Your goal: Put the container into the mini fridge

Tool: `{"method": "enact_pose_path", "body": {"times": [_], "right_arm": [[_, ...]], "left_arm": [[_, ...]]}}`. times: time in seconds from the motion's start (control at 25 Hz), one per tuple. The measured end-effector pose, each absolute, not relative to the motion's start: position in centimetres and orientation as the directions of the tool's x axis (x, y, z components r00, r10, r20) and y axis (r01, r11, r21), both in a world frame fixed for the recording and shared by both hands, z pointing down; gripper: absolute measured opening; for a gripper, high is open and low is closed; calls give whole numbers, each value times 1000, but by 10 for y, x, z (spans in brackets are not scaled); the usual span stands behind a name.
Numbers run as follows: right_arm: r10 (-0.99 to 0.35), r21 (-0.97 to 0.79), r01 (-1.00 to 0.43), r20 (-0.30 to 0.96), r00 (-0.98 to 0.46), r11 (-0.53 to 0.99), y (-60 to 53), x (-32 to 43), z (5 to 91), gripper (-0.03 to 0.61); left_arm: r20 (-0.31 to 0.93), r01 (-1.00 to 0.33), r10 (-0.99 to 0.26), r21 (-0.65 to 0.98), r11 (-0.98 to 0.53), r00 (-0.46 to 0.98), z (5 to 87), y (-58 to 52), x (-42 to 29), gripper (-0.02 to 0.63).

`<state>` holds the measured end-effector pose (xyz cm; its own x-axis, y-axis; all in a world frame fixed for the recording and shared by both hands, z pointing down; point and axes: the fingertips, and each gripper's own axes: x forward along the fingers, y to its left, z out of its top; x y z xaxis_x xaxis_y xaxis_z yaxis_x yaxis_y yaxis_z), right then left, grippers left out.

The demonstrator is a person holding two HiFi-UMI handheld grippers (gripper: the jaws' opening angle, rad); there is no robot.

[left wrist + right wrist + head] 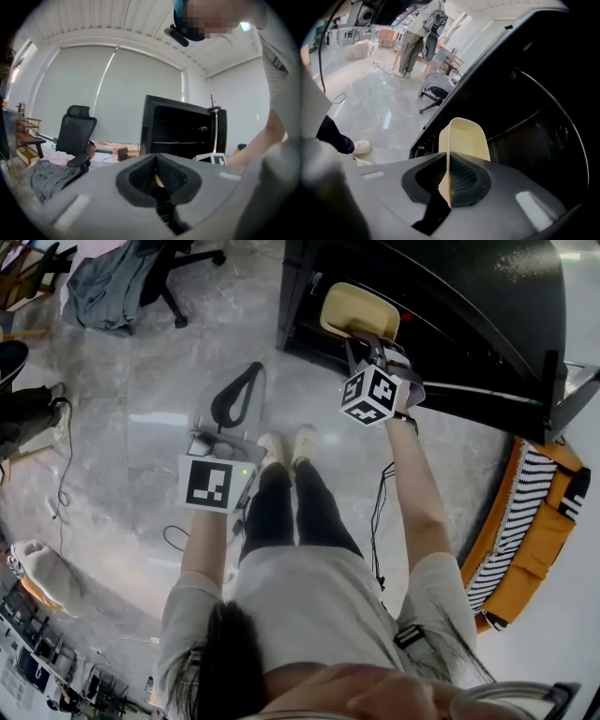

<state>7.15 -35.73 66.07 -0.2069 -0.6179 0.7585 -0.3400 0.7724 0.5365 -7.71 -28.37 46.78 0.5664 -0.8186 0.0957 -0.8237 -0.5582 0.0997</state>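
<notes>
Right gripper (450,174) grips container (464,138) at open mini fridge (534,93) — left gripper (156,176) seemingly closed, chair (75,131) beyond.

Chair: I see a black office chair (77,133) on the grey floor (141,399).
Cloth: grey garment (105,289), heaped beside that chair.
Cushion: orange, striped (534,521), far right.
Cable: thin black lead (64,465), left.

Smooth matt cream plastic container (359,309), glossy black mini fridge (469,287), polished, faintly reflective grey stone-like floor (122,409).
</notes>
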Motion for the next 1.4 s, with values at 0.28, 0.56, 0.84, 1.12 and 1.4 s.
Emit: {"method": "enact_pose_path", "body": {"times": [0.28,0.56,0.84,1.12,1.4], "right_arm": [[-634,587,-257,754,-174,768,-370,71,666,23],[-648,605,-249,747,-152,756,-386,76,671,20],[-672,628,-266,728,-131,732,-405,82,670,21],[-696,651,-273,708,-119,708,-421,86,670,21],[-710,665,-273,696,-109,695,-434,89,671,23]], "left_arm": [[119,-833,-824,103,-544,553,474,-284,-79,2],[119,-838,-829,108,-535,546,475,-287,-77,2],[134,-847,-837,94,-523,531,478,-287,-81,2],[133,-849,-838,95,-521,529,481,-286,-83,2],[163,-860,-845,89,-502,510,489,-287,-87,2]]}}
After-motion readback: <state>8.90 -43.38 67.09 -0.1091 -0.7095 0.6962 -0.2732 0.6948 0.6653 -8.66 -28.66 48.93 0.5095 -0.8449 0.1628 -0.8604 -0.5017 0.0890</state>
